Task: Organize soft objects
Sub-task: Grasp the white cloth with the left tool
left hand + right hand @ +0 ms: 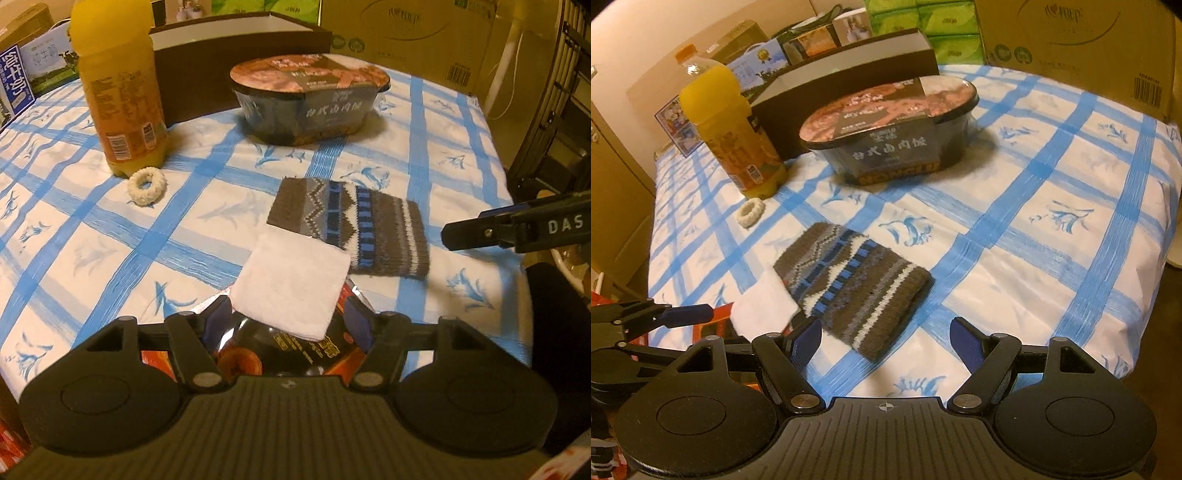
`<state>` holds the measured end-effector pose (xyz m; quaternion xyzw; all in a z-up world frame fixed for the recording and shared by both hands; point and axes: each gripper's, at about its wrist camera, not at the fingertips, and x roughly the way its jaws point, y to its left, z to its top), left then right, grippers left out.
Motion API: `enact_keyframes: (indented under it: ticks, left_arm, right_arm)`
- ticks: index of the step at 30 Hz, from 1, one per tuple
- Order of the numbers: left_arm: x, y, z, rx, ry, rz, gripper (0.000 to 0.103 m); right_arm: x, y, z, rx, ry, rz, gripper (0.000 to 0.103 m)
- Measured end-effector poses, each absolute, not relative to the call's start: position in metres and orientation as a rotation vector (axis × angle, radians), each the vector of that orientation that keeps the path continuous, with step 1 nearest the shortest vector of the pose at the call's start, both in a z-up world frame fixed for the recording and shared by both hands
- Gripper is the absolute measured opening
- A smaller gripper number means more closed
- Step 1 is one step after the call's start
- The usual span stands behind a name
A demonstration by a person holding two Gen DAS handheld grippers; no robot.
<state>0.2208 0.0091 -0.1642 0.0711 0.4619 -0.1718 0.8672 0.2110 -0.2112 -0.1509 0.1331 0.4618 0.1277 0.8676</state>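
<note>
Juice bottle [118, 92] stands left of meal bowl [309, 96]

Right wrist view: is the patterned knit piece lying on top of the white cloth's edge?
Yes, the knit piece overlaps the near corner of the white cloth on the checked tablecloth.

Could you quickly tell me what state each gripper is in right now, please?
Left gripper: open, holding nothing; a dark glossy packet and the white cloth lie between its fingers.
Right gripper: open, empty, by the knitted sock.

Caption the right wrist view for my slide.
Open right gripper above a striped knit sock on a blue-checked cloth.
</note>
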Motion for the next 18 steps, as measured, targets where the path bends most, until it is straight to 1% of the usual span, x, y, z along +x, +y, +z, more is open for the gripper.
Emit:
enact_keyframes:
  ticks: [9, 11, 12, 13, 14, 15, 16, 17, 18]
  left_arm:
    - [0.242, 0.002, -0.187, 0.162, 0.990, -0.365, 0.066]
    - [0.244, 0.002, -0.190, 0.163, 0.987, -0.364, 0.065]
    - [0.244, 0.002, -0.191, 0.167, 0.985, -0.364, 0.063]
    - [0.244, 0.002, -0.192, 0.171, 0.984, -0.365, 0.059]
    - [0.243, 0.003, -0.193, 0.176, 0.981, -0.365, 0.052]
    - [0.243, 0.003, -0.193, 0.179, 0.978, -0.366, 0.049]
    - [0.242, 0.004, -0.193, 0.179, 0.974, -0.368, 0.042]
    - [0.243, 0.005, -0.193, 0.178, 0.971, -0.370, 0.030]
    - [0.243, 0.005, -0.192, 0.179, 0.969, -0.373, 0.021]
  right_arm:
    - [0.219, -0.214, -0.164, 0.300, 0.999, 0.250, 0.076]
    - [0.220, -0.215, -0.166, 0.302, 1.005, 0.242, 0.076]
    - [0.220, -0.216, -0.166, 0.303, 1.006, 0.238, 0.076]
    - [0.221, -0.216, -0.167, 0.305, 1.006, 0.235, 0.076]
    - [0.221, -0.217, -0.167, 0.306, 1.006, 0.233, 0.076]
    - [0.221, -0.217, -0.167, 0.307, 1.005, 0.231, 0.076]
    - [0.222, -0.217, -0.167, 0.307, 1.005, 0.229, 0.076]
    - [0.222, -0.217, -0.167, 0.307, 1.004, 0.228, 0.076]
    - [0.222, -0.217, -0.167, 0.306, 1.004, 0.227, 0.076]
